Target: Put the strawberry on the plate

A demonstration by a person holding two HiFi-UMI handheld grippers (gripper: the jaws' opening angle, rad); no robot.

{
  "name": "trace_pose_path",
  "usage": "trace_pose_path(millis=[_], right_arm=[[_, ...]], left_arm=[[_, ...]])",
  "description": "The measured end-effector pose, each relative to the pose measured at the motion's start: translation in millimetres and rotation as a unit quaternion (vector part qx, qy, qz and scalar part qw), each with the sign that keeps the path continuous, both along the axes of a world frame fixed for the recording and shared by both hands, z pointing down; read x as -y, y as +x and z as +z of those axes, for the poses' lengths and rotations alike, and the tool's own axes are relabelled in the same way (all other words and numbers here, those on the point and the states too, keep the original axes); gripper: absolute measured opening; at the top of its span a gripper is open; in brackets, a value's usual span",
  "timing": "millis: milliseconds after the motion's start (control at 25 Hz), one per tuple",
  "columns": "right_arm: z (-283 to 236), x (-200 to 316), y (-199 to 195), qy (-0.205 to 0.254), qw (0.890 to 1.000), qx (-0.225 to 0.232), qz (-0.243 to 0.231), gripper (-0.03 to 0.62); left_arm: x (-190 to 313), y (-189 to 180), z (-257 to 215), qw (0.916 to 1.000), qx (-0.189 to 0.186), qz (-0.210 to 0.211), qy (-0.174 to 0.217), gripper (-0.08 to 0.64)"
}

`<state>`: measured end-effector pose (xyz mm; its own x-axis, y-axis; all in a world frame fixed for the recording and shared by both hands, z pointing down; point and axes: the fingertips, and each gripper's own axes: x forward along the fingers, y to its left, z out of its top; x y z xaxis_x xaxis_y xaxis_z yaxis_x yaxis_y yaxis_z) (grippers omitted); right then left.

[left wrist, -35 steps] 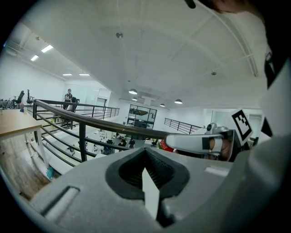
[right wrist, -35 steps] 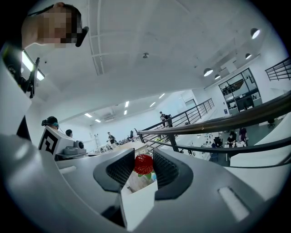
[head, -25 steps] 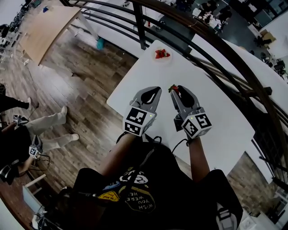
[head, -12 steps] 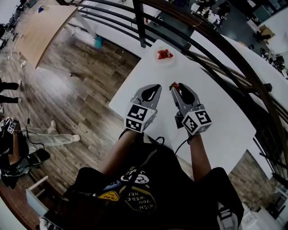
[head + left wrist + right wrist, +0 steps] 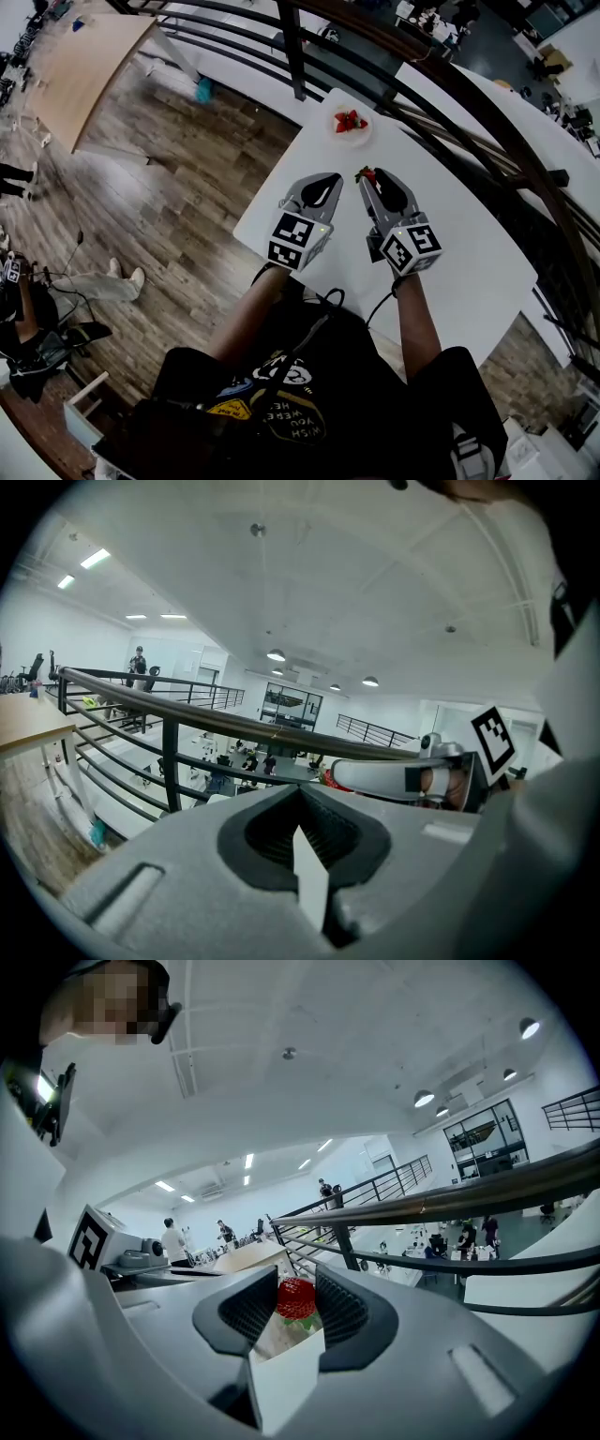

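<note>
A small white plate stands at the far end of the white table, with red strawberries lying on it. My right gripper is shut on a red strawberry at its tips, held above the table short of the plate. In the right gripper view the strawberry sits between the ribbed pads, leaves downward. My left gripper hovers just left of it, jaws together with nothing between them. From the left gripper view the right gripper shows to the right.
A dark metal railing curves past the table's far side. The table's left edge drops to a wooden floor. A wooden tabletop stands at the far left, and a person's legs show on the floor.
Both grippers have moved forward over the table, closer to the plate. The strawberry stays in the right gripper. The left gripper's jaws stay together.
</note>
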<state>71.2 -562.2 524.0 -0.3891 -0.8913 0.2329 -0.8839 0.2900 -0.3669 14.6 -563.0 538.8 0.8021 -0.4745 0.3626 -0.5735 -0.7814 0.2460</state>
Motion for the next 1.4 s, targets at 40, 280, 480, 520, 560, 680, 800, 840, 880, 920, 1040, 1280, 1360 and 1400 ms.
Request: trace_pose_path(millis=[40, 280, 480, 520, 560, 680, 800, 840, 880, 920, 1040, 1280, 1360, 1400], right_arm=[[2, 5, 1, -0.001, 1.0, -0.001, 0.002, 0.129], [13, 25, 12, -0.01, 1.0, -0.014, 0.012, 0.129], [31, 48, 14, -0.022, 0.999, -0.015, 0.019, 0.129], [35, 52, 14, -0.025, 0.999, -0.017, 0.02, 0.129], [40, 56, 14, -0.027, 0.999, -0.019, 0.021, 0.129], [53, 64, 17, -0.035, 0.999, -0.023, 0.023, 0.129], [67, 71, 19, -0.045, 0.998, -0.028, 0.023, 0.129], [73, 73, 20, -0.049, 0.998, -0.03, 0.024, 0.129], [78, 75, 22, -0.054, 0.998, -0.03, 0.026, 0.129], [84, 76, 24, -0.058, 0.997, -0.03, 0.027, 0.129], [98, 82, 28, -0.068, 0.997, -0.031, 0.03, 0.129], [118, 101, 36, -0.074, 0.996, -0.045, 0.032, 0.129], [123, 109, 37, -0.074, 0.995, -0.051, 0.03, 0.129], [126, 112, 37, -0.074, 0.995, -0.053, 0.03, 0.129]], left_arm=[[5, 1, 1, 1.0, 0.0, 0.002, 0.0, 0.0], [25, 13, 10, 0.9999, 0.003, 0.014, -0.001, 0.0], [47, 15, 30, 0.9997, 0.008, 0.021, -0.013, 0.0], [51, 15, 35, 0.9996, 0.008, 0.022, -0.016, 0.0], [54, 15, 39, 0.9995, 0.01, 0.023, -0.019, 0.0], [64, 17, 52, 0.9993, 0.016, 0.025, -0.024, 0.0], [72, 18, 61, 0.999, 0.022, 0.027, -0.029, 0.0], [75, 18, 64, 0.9989, 0.024, 0.027, -0.031, 0.0], [77, 19, 68, 0.9987, 0.026, 0.028, -0.032, 0.0], [79, 20, 71, 0.9986, 0.028, 0.029, -0.035, 0.0], [85, 22, 84, 0.998, 0.033, 0.032, -0.042, 0.0], [103, 30, 105, 0.9974, 0.038, 0.036, -0.049, 0.0], [112, 32, 109, 0.9974, 0.041, 0.038, -0.046, 0.0], [116, 33, 112, 0.9974, 0.042, 0.038, -0.045, 0.0]])
